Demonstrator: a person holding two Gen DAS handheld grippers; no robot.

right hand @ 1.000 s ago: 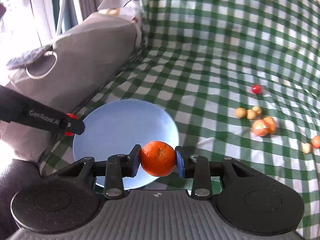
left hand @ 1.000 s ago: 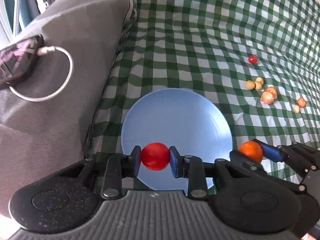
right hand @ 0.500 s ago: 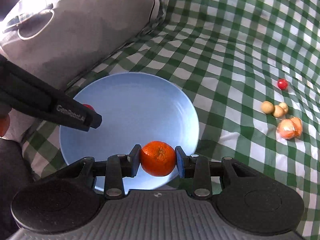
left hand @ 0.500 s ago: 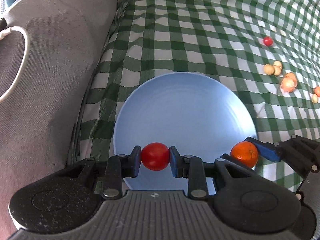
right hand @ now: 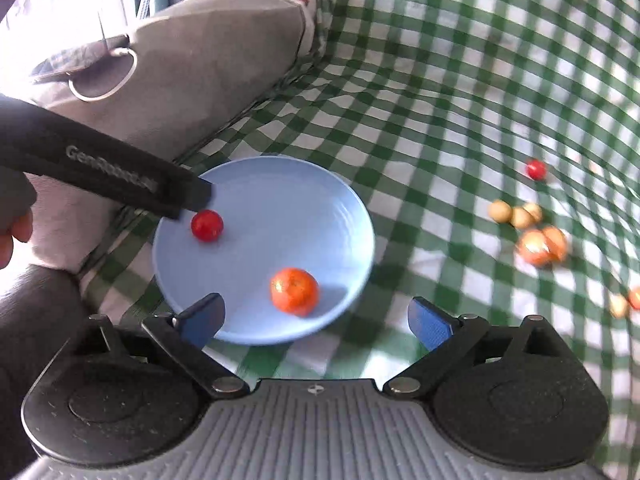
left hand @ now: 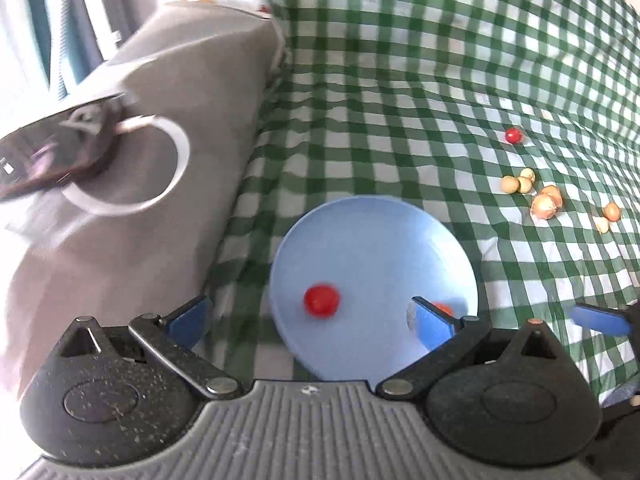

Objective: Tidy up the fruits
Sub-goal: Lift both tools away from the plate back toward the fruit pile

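A red tomato and an orange lie on the light blue plate. In the left wrist view the orange is mostly hidden behind my finger. My left gripper is open and empty above the plate's near edge. My right gripper is open and empty just behind the orange. A small red fruit and several small yellow and orange fruits lie on the cloth to the right.
The green checked cloth covers the surface. A grey cushion stands left of the plate, with a phone and white cable on it.
Both grippers have opened and pulled back. The tomato and the orange have dropped onto the plate.
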